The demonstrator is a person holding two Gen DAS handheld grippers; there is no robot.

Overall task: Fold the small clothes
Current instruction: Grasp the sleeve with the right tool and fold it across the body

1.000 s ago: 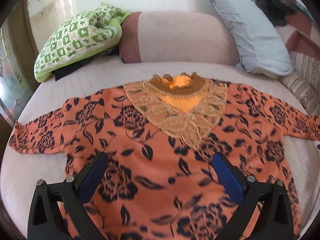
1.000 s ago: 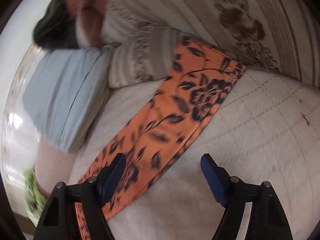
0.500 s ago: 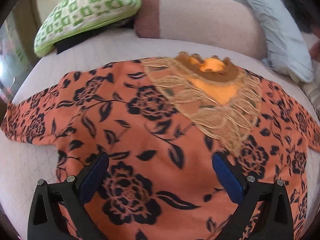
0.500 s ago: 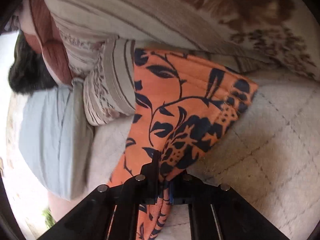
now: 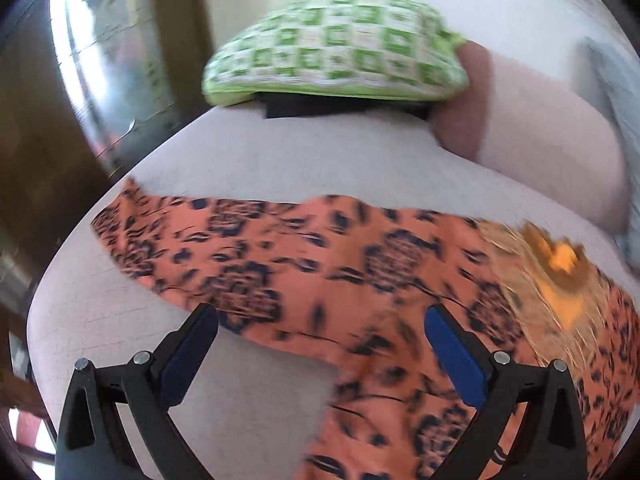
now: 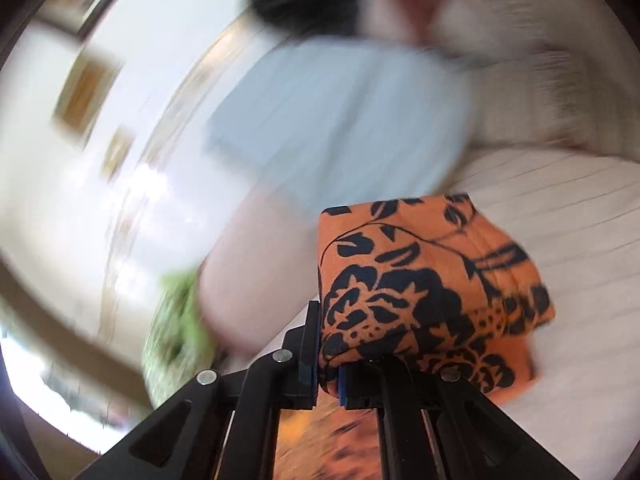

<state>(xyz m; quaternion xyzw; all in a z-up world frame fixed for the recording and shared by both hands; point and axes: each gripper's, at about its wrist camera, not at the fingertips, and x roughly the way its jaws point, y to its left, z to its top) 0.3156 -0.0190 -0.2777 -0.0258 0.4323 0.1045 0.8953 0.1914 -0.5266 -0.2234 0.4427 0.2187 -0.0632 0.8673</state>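
Observation:
An orange blouse with dark floral print [image 5: 360, 280] lies spread on the pale bed. Its lace neckline [image 5: 560, 276] sits at the right of the left wrist view, and its left sleeve [image 5: 180, 232] stretches to the left. My left gripper [image 5: 320, 344] hovers open above the sleeve's lower edge near the armpit, nothing between its blue pads [image 5: 452, 348]. In the right wrist view my right gripper [image 6: 328, 368] is shut on the blouse's other sleeve [image 6: 420, 280], lifted off the bed, the cuff draped over the fingers.
A green checked pillow [image 5: 340, 48] lies at the bed's far side, a pink bolster [image 5: 540, 140] beside it. A light blue pillow [image 6: 340, 120] and a striped cushion [image 6: 540, 92] lie behind the lifted sleeve. A wooden door frame [image 5: 40, 160] borders the bed [image 5: 280, 160] on the left.
My right gripper closed on the right sleeve's end and lifted it off the bed. My left gripper stayed open and swung left, from over the chest to the left sleeve.

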